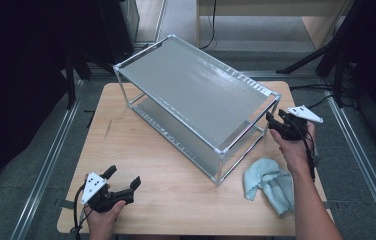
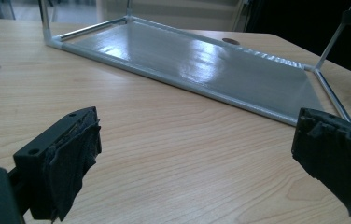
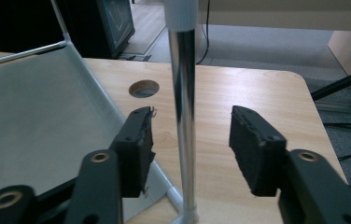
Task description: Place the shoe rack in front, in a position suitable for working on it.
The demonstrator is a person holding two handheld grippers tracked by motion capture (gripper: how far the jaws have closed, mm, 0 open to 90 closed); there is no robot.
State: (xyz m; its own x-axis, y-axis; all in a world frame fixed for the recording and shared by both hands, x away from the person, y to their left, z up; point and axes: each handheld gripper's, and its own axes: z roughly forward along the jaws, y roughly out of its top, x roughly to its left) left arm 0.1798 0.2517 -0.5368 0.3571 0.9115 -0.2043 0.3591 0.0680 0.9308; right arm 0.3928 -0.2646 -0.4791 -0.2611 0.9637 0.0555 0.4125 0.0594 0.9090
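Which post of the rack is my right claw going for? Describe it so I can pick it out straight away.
On the wooden table stands a grey two-shelf rack, set at an angle. The post is the shiny upright at the rack's right-hand corner, beside the round hole in the table. Unlike the other uprights, it stands between the open jaws of the right claw, not yet pinched.

Left gripper [image 1: 124,183] low near the person, jaws wide, right gripper [image 1: 274,121] raised, jaws partly apart
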